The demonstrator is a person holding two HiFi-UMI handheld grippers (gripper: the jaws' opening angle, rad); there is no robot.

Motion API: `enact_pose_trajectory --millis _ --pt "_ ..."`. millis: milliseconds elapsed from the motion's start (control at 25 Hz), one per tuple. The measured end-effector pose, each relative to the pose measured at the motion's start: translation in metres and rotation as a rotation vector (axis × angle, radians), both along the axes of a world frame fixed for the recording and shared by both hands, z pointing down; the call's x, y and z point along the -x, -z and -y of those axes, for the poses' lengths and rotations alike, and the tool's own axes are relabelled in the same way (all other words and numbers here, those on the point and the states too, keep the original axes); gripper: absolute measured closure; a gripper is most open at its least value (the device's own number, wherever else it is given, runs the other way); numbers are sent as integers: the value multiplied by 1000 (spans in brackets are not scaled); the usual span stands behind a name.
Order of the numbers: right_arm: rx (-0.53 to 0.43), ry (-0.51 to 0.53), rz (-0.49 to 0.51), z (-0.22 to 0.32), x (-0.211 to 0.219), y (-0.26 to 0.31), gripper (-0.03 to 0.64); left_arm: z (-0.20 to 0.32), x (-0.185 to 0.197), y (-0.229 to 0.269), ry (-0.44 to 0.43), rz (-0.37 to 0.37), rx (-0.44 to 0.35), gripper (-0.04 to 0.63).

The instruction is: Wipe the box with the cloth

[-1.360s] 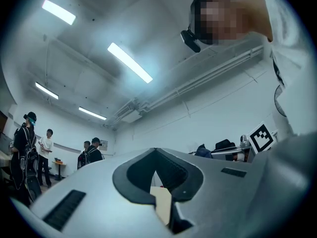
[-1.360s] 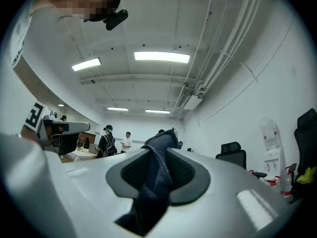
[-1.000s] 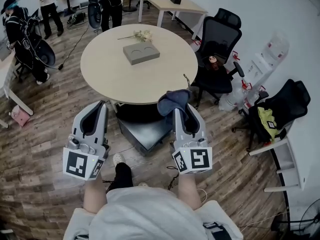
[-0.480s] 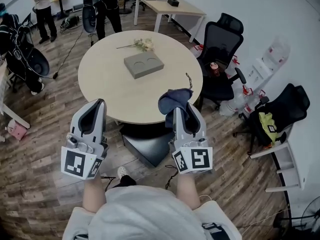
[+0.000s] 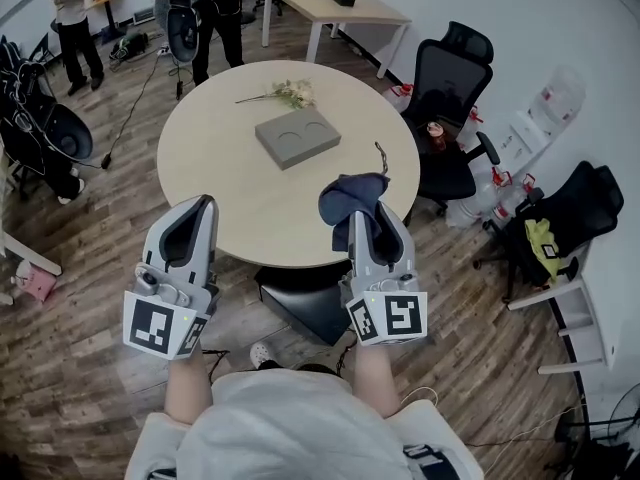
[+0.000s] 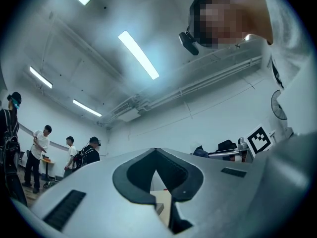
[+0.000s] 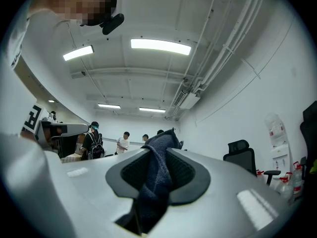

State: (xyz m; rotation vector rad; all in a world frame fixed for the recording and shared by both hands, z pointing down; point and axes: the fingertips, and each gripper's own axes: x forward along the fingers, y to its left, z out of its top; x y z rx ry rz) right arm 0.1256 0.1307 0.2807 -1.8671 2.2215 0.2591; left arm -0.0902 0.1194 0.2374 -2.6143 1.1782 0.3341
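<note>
A flat grey box (image 5: 297, 138) with two round hollows lies on the round beige table (image 5: 220, 178), toward its far side. My right gripper (image 5: 364, 214) is shut on a dark blue cloth (image 5: 350, 195), which bunches out past the jaw tips over the table's near right edge. In the right gripper view the cloth (image 7: 157, 175) fills the gap between the jaws. My left gripper (image 5: 191, 213) is held level at the table's near left edge, shut with nothing in it; the left gripper (image 6: 161, 168) shows jaws together.
A sprig of pale flowers (image 5: 284, 93) lies beyond the box. Black office chairs (image 5: 450, 68) stand right of the table, with a black base (image 5: 310, 303) under it. People (image 5: 75, 8) stand at the back left by another desk (image 5: 330, 6).
Both grippers and the view have moved forward toward the table; the grippers now reach over its near edge. The cloth stays in the right gripper.
</note>
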Motion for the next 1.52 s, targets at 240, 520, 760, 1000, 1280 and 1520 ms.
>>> enact_pose_trajectory --millis 240,520,760,1000,1280,1520 --pt "30 -9 -3 16 14 -12 515 20 11 -12 -22 -8 28 592" --pt "49 -11 -13 40 15 -14 515 41 16 -19 -20 -11 51 593" --pt "60 8 -27 75 25 -15 515 72 28 -22 0 -15 61 592" --pt "48 24 -32 118 17 -2 515 107 20 -9 14 -11 43 592" --pt "21 52 -31 159 11 14 515 133 20 7 58 -15 13 592" --pt "18 84 -33 190 12 17 514 153 28 9 108 -11 11 592"
